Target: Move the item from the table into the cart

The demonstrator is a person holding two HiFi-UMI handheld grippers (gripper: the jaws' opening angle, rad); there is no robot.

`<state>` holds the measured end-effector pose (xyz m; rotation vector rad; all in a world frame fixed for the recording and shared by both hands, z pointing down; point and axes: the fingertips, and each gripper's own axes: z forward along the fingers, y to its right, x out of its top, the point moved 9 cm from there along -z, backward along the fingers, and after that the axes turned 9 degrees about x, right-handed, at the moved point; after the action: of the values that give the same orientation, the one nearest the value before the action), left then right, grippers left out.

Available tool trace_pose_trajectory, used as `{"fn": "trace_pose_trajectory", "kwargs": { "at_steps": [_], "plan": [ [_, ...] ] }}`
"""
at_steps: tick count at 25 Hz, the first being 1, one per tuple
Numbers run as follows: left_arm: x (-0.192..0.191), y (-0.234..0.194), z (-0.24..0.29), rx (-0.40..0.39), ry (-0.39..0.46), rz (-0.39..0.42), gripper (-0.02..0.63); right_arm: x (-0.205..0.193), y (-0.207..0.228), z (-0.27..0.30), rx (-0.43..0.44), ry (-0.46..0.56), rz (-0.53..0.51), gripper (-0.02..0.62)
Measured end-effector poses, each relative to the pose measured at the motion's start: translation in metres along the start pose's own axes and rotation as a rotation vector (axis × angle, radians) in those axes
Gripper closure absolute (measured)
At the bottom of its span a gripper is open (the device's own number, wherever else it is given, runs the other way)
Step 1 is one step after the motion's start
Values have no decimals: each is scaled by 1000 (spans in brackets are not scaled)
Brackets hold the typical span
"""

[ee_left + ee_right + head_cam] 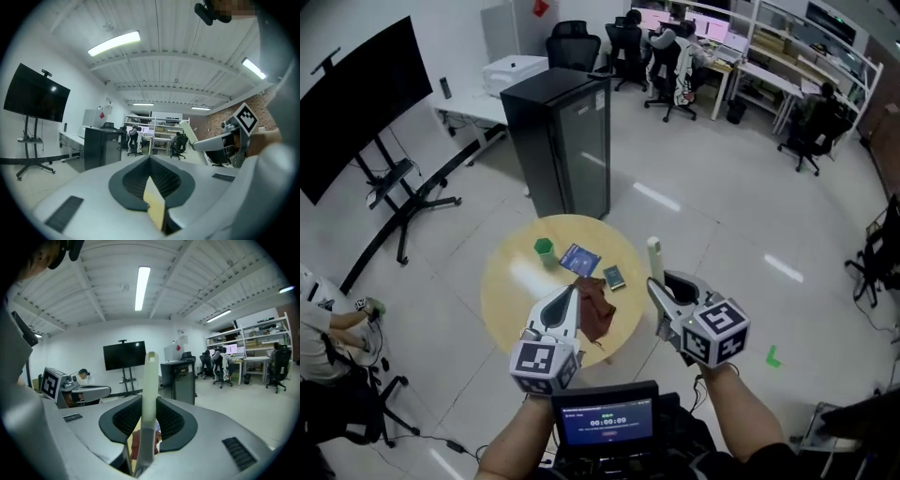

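Clamping one cream handle [149, 394], right gripper [657, 285] fingers; left gripper [572, 292] fingers together; four items [581, 260] on table [508, 281].

You have in stock one round table [502, 281] carrying one green cup [544, 247], one blue packet [579, 260], one small dark book [614, 277] and one reddish cloth [596, 317], plus two grippers, the left gripper [572, 292] and the right gripper [655, 284], one pale utensil [654, 258], one black cabinet [558, 141] and one screen on a stand [356, 103].

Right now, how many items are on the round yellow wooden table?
4: small green cup far left, blue packet beside it, small dark card right, dark red cloth nearest; the left gripper may hide others.
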<state>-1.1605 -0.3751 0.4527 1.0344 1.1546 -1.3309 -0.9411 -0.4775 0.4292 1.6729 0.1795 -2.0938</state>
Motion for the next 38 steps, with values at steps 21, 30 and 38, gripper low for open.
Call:
{"fn": "trace_pose_trajectory", "kwargs": {
  "at_steps": [21,30,38],
  "plan": [
    [31,602,153,-848,74,121,606,-54,181,-562,-797,265,-4,522],
    [41,835,155,-1269,86,156,606,-83,180,-757,-1234,299,69,522],
    [2,1071,61,-1541,64,206,606,-143,132,-962,-1508,343,101,522]
  ]
}}
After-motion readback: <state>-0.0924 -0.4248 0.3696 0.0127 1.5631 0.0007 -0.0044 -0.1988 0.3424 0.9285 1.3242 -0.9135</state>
